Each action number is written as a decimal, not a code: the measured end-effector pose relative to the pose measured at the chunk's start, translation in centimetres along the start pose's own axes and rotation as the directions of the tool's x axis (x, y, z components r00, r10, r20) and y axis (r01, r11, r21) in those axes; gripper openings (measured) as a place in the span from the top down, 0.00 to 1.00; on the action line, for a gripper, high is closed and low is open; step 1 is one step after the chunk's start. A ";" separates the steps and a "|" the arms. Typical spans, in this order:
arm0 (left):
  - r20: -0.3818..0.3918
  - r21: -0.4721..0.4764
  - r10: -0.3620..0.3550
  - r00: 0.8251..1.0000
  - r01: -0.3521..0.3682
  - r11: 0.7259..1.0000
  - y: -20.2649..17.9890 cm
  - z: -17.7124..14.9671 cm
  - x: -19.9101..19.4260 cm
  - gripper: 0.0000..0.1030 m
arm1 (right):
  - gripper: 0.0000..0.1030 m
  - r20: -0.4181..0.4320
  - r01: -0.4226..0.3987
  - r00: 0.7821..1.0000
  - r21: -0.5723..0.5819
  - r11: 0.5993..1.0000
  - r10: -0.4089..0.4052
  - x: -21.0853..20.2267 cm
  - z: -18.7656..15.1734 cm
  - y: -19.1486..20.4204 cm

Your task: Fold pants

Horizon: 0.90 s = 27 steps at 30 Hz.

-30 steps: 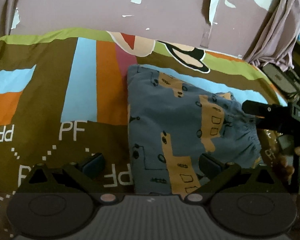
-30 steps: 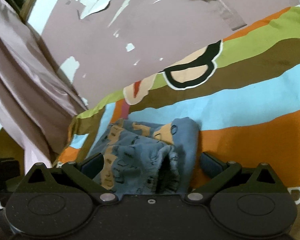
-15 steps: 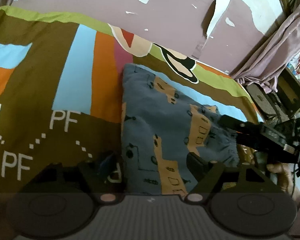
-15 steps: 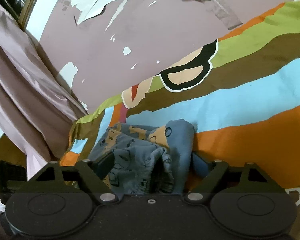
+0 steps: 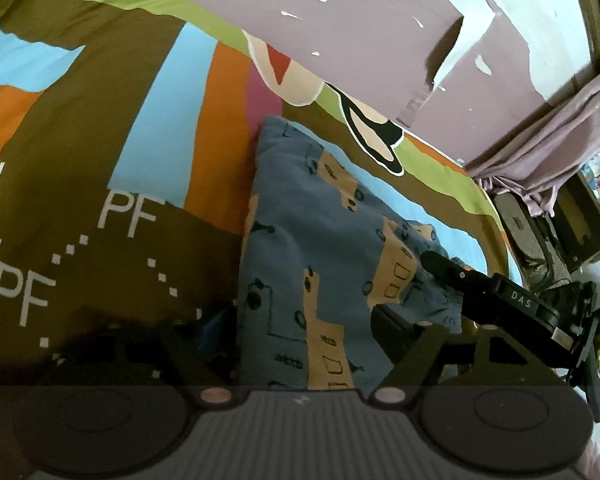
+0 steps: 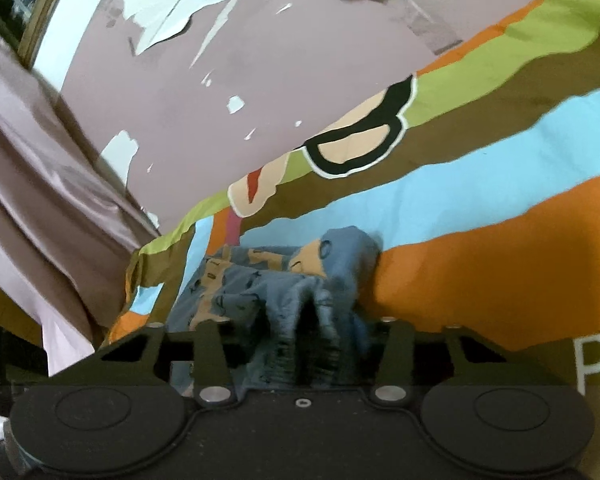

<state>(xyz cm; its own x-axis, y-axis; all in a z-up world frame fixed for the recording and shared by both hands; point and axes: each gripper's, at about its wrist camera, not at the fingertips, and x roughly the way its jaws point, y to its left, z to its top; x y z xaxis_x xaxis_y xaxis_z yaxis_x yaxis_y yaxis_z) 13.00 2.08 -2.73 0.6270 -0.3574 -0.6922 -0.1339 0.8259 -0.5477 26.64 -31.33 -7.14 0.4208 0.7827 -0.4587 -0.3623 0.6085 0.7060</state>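
The near hem of the folded blue pants [image 5: 320,264] is straddled by the spread left tongs [image 5: 304,332], the gathered waistband is pinched by the right tongs [image 6: 304,320], and the garment is laid on the striped bed sheet [image 5: 100,140] before the peeling wall [image 5: 360,20]

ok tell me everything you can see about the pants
The pants are soft blue-grey knit fabric printed with tan blocks and small dark outline drawings. They lie folded into a compact, roughly rectangular stack on the striped bedsheet. The gathered elastic waistband bunches up between the right tool fingers, which have closed in on it. The left tool straddles the near edge, its fingers wide apart.
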 end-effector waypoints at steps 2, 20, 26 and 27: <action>0.002 -0.008 -0.005 1.000 0.005 1.000 0.1 0.0 -0.1 0.25 | 0.64 0.001 -0.003 1.000 0.003 1.000 0.003 0.0 0.0 0.0; 0.009 -0.013 0.185 0.983 -0.185 0.983 -1.9 -0.7 -0.4 0.72 | 0.77 0.128 0.282 0.959 -0.451 0.847 -0.252 -0.4 -2.6 8.1; 0.027 -0.010 0.201 0.979 -0.201 0.980 -2.4 -1.0 -0.8 0.79 | 0.78 0.141 0.305 0.952 -0.470 0.829 -0.271 -0.4 -2.9 8.5; 0.031 -0.007 0.206 0.978 -0.206 0.979 -2.5 -1.1 -0.8 0.80 | 0.78 0.146 0.311 0.950 -0.480 0.820 -0.275 -0.4 -3.1 8.7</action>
<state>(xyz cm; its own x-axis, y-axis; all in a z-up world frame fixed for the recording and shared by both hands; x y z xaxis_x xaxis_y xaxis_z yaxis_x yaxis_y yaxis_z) 11.98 -0.18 -1.30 0.6096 -0.1661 -0.7751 -0.2654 0.8786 -0.3969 20.75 -25.91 -2.46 0.6209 0.5571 -0.5515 -0.5653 0.8056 0.1773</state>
